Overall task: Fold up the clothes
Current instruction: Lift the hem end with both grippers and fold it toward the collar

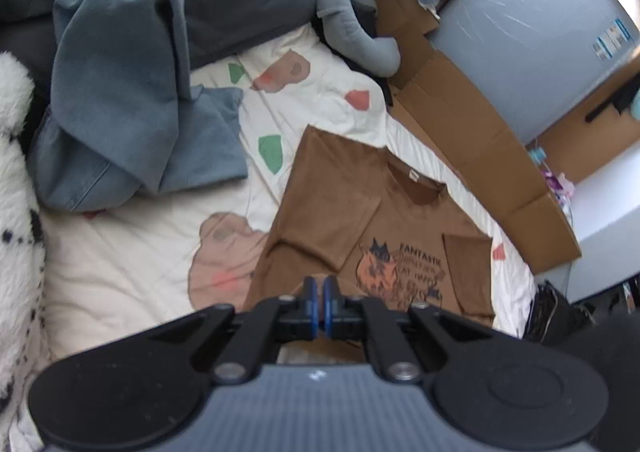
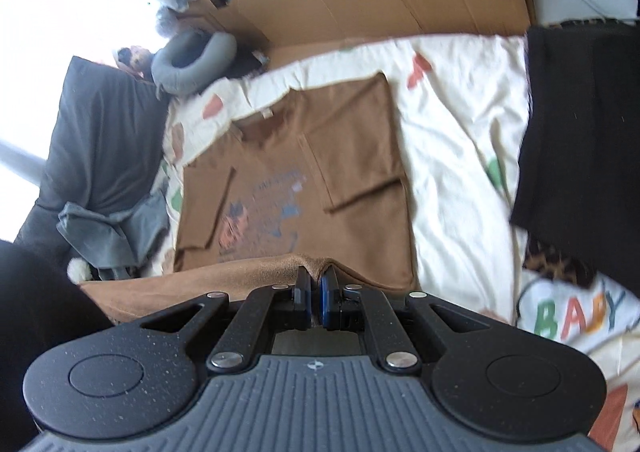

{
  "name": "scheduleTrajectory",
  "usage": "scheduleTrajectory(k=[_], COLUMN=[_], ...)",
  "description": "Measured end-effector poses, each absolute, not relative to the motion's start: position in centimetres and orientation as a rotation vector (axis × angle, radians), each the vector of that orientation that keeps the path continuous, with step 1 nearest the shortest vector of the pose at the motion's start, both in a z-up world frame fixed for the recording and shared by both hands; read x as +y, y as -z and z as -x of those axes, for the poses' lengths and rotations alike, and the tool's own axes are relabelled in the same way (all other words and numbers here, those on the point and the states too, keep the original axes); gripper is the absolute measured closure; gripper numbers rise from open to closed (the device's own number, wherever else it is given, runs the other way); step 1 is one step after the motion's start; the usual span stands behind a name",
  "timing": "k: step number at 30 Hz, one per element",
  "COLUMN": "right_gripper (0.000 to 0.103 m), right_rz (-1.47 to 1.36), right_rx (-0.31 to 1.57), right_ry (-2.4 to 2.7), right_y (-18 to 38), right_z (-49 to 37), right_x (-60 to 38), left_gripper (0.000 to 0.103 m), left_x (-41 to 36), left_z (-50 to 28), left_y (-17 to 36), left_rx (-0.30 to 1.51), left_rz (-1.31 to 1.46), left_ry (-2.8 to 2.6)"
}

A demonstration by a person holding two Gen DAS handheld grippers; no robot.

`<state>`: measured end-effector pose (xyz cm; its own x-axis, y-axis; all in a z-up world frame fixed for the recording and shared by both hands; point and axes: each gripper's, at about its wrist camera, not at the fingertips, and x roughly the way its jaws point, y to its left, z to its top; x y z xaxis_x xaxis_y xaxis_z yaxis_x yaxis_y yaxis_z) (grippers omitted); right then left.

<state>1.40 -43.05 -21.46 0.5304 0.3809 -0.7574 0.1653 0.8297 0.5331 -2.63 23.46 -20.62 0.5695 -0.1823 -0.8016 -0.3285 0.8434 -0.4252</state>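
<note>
I see the bed (image 1: 132,252) first, spread with a cream quilted cover, soft and rumpled, printed with pink bears and green and red patches. Flat brown cardboard (image 1: 472,123) runs along its far edge. A crumpled grey-blue denim garment (image 1: 120,99) is heaped by the head corner, against dark pillows. The brown T-shirt (image 1: 340,203) lies nearer the cardboard edge, matte cotton, sleeves folded in, with a cat print on its chest. A grey plush toy (image 1: 356,31), curved like a tube, sits at the head end. My left tongs (image 1: 320,292) tilt steeply down, blue pads pressed together on the shirt's hem. My right tongs (image 2: 314,288) slant down likewise, closed on a raised fold of the same hem, which is lifted off the cover.
</note>
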Motion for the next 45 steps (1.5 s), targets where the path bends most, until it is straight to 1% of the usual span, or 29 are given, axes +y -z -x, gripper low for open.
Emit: scheduleTrajectory(k=[7,14,25,33,45], right_gripper=[0.101,0.101,0.101,0.101,0.101], right_rz=[-0.639,-0.596,-0.553,-0.531,-0.539], right_rx=[0.968,0.949,0.971,0.994,1.007], right_ry=[-0.179,-0.154,-0.090,-0.107,-0.129], right_y=[21.5,20.5,20.0,21.8,27.5], right_z=[-5.3,-8.9,-12.5,-15.6,-22.7], right_x=[-43.5,-43.3,-43.1,-43.2,-44.0], left_gripper=[0.100,0.100,0.100,0.100,0.100], left_x=[23.2,23.4,23.2,24.5,26.0], left_z=[-1.4,-4.8,-9.6,-12.0,-16.5], left_y=[19.9,19.2,20.6,23.3,29.4], left_rx=[0.973,0.953,0.934,0.957,0.952], left_rz=[0.574,0.548,0.551,0.574,0.611], left_ry=[-0.118,-0.097,-0.012,-0.031,-0.096])
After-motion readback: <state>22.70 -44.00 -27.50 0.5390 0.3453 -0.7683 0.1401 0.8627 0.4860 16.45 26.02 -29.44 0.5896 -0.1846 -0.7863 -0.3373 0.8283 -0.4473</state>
